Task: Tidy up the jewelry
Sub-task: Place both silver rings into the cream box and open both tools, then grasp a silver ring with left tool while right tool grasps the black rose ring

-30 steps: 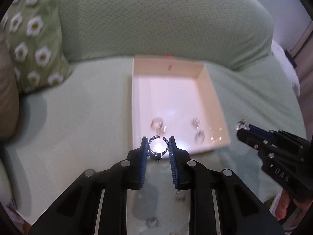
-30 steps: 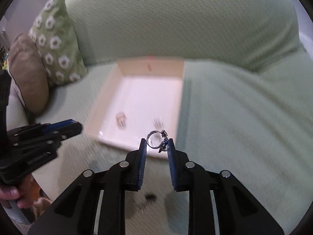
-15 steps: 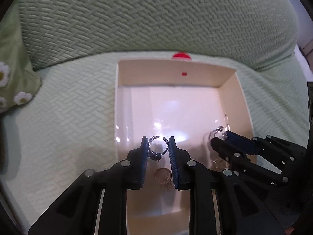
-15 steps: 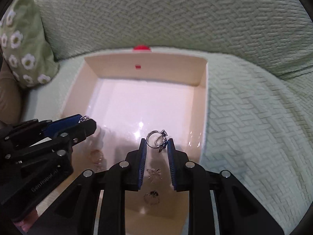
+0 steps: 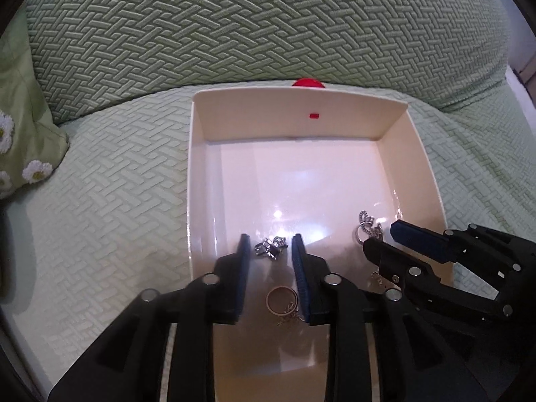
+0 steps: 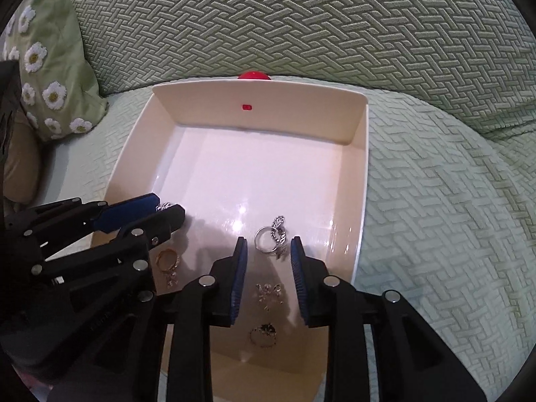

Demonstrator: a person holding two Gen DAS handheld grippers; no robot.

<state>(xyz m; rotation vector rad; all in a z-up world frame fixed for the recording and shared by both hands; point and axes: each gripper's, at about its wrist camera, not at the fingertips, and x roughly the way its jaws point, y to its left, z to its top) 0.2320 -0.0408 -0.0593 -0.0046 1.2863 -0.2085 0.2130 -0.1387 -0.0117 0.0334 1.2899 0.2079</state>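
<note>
Risk, judged: small metal pieces slide on glossy floor of cream rectangular open box (image 5: 197, 181); fingers withdrawing carelessly could snag or flick them out onto woven green sofa cover (image 5: 100, 207), where they would hide in texture.

Left: black left gripper (image 5: 270, 244), jaws parted, holds nothing; silver open-band ring (image 5: 270, 247) lies on box floor between blue ribbed pads. Thin gold ring (image 5: 280, 300) just behind.

Right: black right gripper (image 6: 269, 247), jaws apart, empty; silver ring with twisted ornament (image 6: 270, 237) rests between tips, inside box. More small silver pieces (image 6: 268, 293) nearer camera.

Cream box (image 5: 197, 181) with a red dot (image 5: 314, 116); green basket-weave sofa (image 6: 435, 201); green pillow (image 6: 57, 67) with white daisies; silver rings (image 6: 271, 239); gold ring (image 6: 166, 258).
</note>
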